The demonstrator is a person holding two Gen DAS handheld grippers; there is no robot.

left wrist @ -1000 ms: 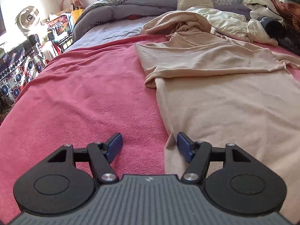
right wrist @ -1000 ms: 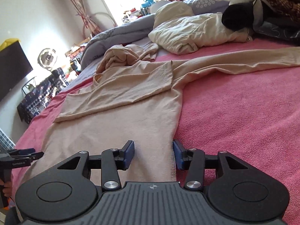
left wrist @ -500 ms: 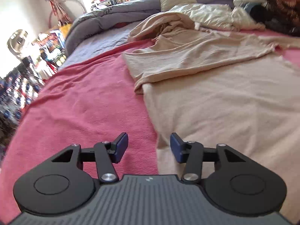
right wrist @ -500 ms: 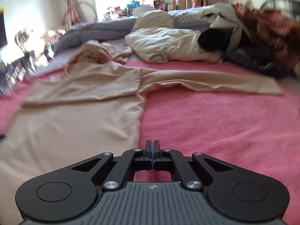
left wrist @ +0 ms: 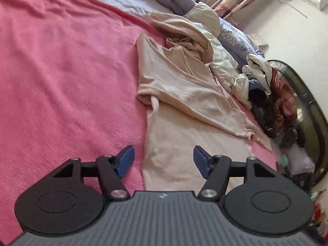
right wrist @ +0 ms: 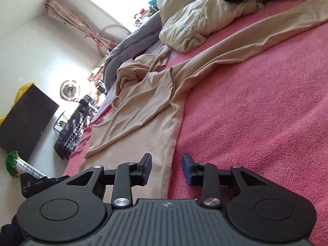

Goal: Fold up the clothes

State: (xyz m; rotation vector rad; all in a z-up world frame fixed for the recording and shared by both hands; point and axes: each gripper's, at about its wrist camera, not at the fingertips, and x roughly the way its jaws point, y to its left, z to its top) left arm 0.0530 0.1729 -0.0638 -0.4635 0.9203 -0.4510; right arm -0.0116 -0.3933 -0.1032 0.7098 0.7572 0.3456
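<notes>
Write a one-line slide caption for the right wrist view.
Open right gripper straddles the beige garment's stitched hem on the pink bedspread.

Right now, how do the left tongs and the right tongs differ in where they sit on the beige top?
The left tongs straddle the beige top at its left edge, one pad over the pink blanket, while the right tongs straddle its stitched right side seam. The left tongs gape wider than the right tongs. Both are open, grip nothing, and sit at the near end of the top.
</notes>
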